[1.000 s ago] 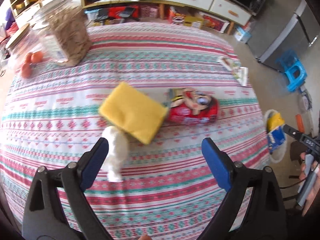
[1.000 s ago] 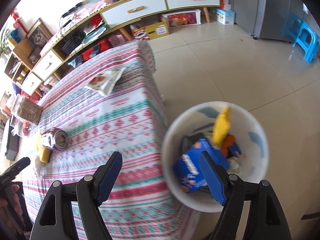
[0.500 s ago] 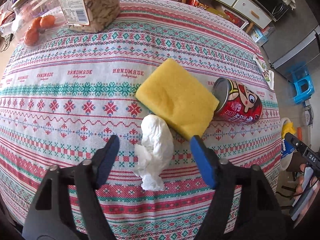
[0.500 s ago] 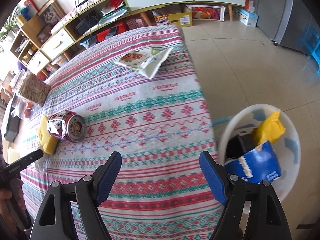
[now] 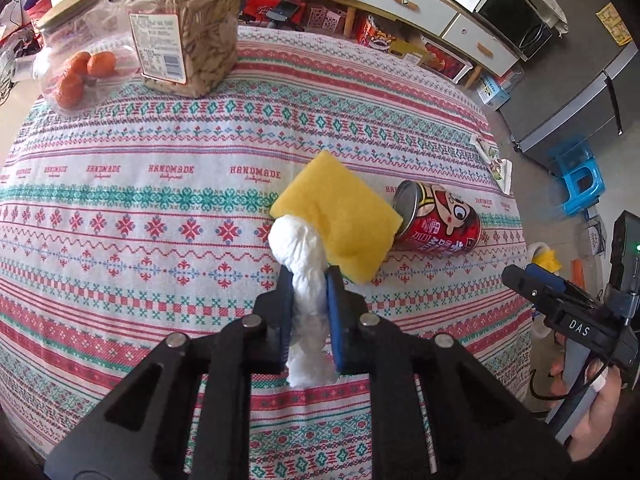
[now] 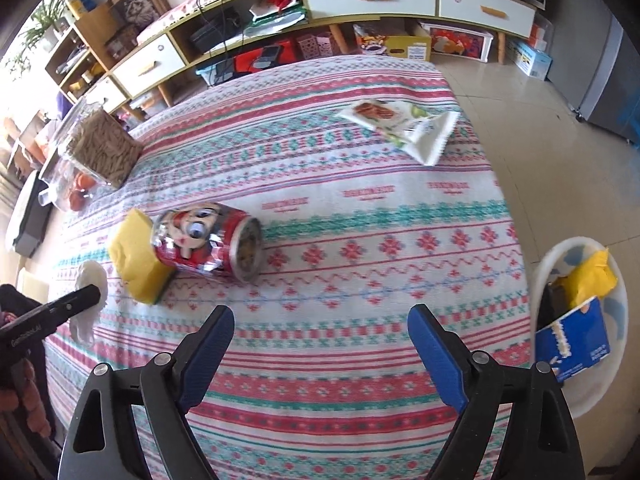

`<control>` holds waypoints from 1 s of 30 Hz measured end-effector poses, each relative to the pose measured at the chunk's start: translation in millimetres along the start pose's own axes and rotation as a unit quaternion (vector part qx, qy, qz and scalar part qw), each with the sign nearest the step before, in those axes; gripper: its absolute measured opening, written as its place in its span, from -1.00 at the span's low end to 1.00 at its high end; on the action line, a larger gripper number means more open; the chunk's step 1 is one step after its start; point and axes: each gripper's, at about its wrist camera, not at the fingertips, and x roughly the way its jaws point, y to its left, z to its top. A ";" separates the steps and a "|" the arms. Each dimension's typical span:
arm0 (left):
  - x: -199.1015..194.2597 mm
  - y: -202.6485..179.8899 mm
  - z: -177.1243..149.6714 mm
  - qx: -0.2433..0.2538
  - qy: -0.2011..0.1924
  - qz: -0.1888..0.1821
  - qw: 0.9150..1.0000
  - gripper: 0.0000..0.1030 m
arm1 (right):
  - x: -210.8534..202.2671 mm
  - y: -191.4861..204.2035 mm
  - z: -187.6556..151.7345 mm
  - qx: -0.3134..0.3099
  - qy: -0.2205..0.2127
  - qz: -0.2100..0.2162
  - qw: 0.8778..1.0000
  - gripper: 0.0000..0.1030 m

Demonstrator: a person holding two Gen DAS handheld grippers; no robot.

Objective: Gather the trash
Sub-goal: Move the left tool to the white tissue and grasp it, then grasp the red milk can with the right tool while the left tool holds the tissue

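Left gripper is pitched steeply down at the table, jaws closing onto the crumpled white tissue, which sits pinched between the pads with the yellow sponge touching it just ahead-right. Right gripper also angles down, jaws opening with nothing between them, red can ahead-left. Only the right wrist view shows the white trash bin's contents and the snack wrapper; only the left shows the pinch.

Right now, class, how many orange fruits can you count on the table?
3, all in the clear bag at the table's far left corner beside the snack jar: two side by side, one in front. More may be hidden behind them.
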 end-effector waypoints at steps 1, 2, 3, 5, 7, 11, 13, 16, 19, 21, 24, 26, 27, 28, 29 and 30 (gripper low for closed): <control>-2.1 1.3 1.4 0.002 -0.002 -0.001 1.000 -0.66 | 1.1 4.5 3.1 0.004 0.000 0.005 1.000 0.76; -4.0 1.8 0.7 0.003 -0.003 -0.004 1.000 -0.66 | 2.9 9.9 7.3 0.007 0.000 0.010 1.000 0.77; -4.8 2.6 0.0 0.002 -0.001 -0.008 1.000 -0.66 | 5.3 15.9 11.5 0.011 0.001 0.016 1.000 0.77; -3.7 5.8 0.5 -0.002 0.004 -0.014 1.000 -0.66 | 9.8 26.7 16.5 0.015 0.002 0.029 0.999 0.77; -5.6 10.6 0.4 -0.008 0.005 -0.018 1.000 -0.66 | 16.0 40.0 20.4 0.014 0.004 0.036 0.999 0.77; -12.0 18.9 -3.8 -0.019 0.002 -0.024 1.000 -0.66 | 32.3 56.3 26.5 0.025 0.012 0.045 0.999 0.78; -12.9 19.4 -2.5 -0.022 0.001 -0.024 0.999 -0.66 | 37.0 58.8 27.7 0.042 0.014 0.061 0.997 0.78; -13.6 23.8 -3.5 -0.027 0.002 -0.022 0.999 -0.66 | 40.5 63.7 31.4 0.049 0.004 0.049 0.998 0.79; -12.6 24.4 -3.9 -0.031 0.003 -0.019 0.999 -0.66 | 42.7 64.6 35.3 0.056 -0.006 0.035 0.998 0.80; -11.2 23.9 -3.4 -0.032 0.003 -0.017 0.999 -0.66 | 43.3 66.6 37.4 0.052 -0.011 0.025 0.998 0.80; -9.9 21.9 -1.8 -0.033 0.004 -0.015 0.999 -0.66 | 45.6 71.7 41.0 0.044 -0.014 0.009 0.999 0.81; -9.0 21.8 -1.0 -0.033 0.005 -0.014 0.999 -0.66 | 48.4 78.7 43.1 0.033 -0.016 -0.007 0.999 0.81; -7.4 20.5 -0.3 -0.033 0.005 -0.013 0.999 -0.66 | 49.4 81.4 43.2 0.028 -0.016 -0.013 0.999 0.82; -6.6 20.3 0.9 -0.033 0.005 -0.013 0.999 -0.66 | 51.7 83.8 43.2 0.022 -0.014 -0.018 0.999 0.82; -6.1 20.0 1.1 -0.033 0.005 -0.012 0.999 -0.66 | 55.9 85.6 44.7 0.021 -0.009 -0.019 1.000 0.82; -5.7 20.0 1.3 -0.033 0.005 -0.011 0.999 -0.66 | 59.6 85.0 44.1 0.022 -0.002 -0.020 1.000 0.82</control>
